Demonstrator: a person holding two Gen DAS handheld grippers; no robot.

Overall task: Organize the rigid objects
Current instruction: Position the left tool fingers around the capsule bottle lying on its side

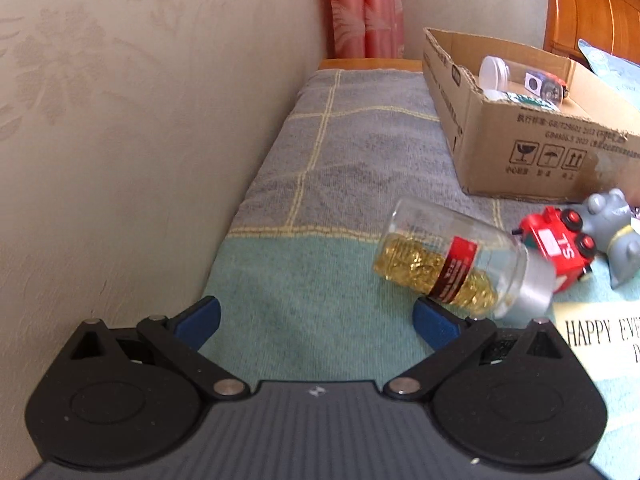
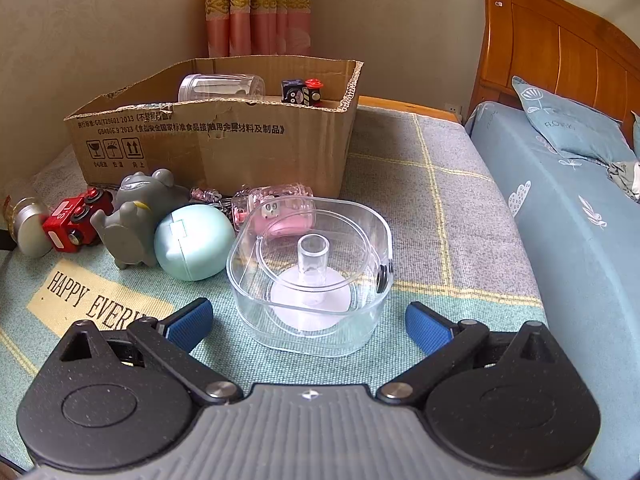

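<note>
The left gripper (image 1: 316, 322) is seen spread wide with nothing held. A jar of gold coins (image 1: 448, 258) lies on its side on the blanket (image 1: 320, 184), just ahead of the right-hand finger and outside the gap. Beyond it a red toy truck (image 1: 560, 244) and a grey figurine (image 1: 612, 232) are found, near the cardboard box (image 1: 520, 144). The right gripper (image 2: 308, 326) is likewise held spread and empty; a clear plastic container (image 2: 310, 276) sits just ahead of its gap, with a mint egg-shaped case (image 2: 194, 242) beside it
</note>
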